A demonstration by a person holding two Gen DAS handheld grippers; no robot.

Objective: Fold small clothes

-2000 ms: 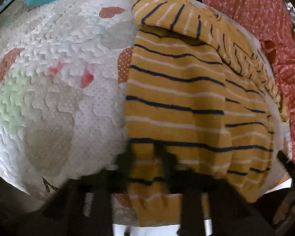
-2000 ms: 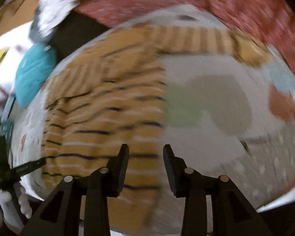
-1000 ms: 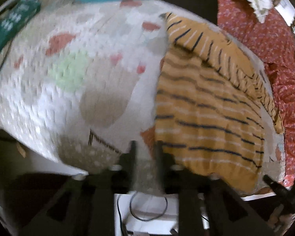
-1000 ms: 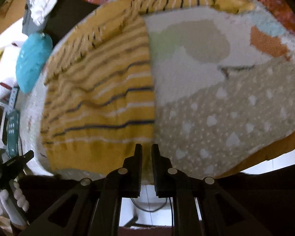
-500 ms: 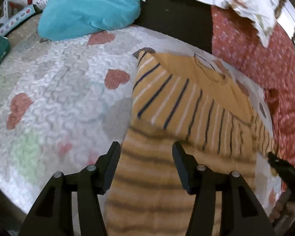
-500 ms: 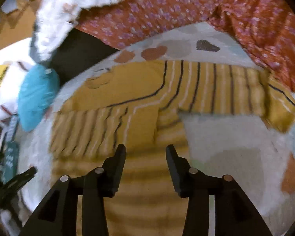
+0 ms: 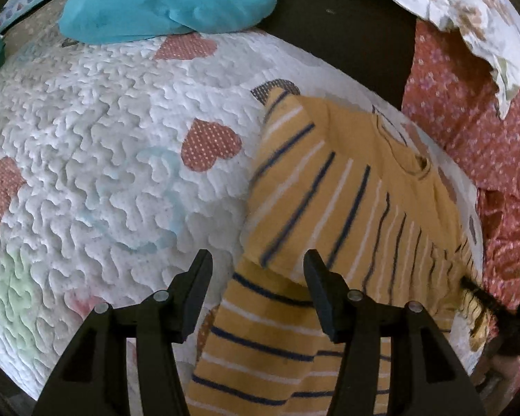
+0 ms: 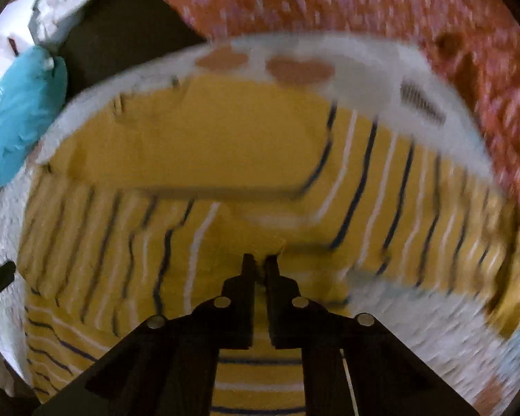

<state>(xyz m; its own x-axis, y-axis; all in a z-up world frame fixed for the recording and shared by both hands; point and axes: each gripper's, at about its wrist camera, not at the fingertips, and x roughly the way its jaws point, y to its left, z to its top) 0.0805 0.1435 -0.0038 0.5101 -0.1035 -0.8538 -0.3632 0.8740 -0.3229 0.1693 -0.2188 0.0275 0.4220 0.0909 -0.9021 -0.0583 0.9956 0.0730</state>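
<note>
A small mustard-yellow top with navy and white stripes (image 7: 332,208) lies on a white quilt with heart patches (image 7: 104,159). One sleeve is folded across its body. My left gripper (image 7: 258,270) is open and empty, just above the folded sleeve's left edge. In the right wrist view the same top (image 8: 225,145) fills the frame, blurred. My right gripper (image 8: 260,263) is shut on a pinch of the top's fabric near the armpit of the far sleeve.
A teal cushion (image 7: 170,0) lies at the quilt's far left edge and also shows in the right wrist view (image 8: 20,111). A red floral cloth (image 7: 468,111) lies at the right, with a white floral pillow (image 7: 468,3) above it. The right gripper's tip (image 7: 495,308) shows at the right edge.
Both grippers let go of the hem, opened and moved up to the sleeves. The right gripper has now shut on the fabric; the left stays open.
</note>
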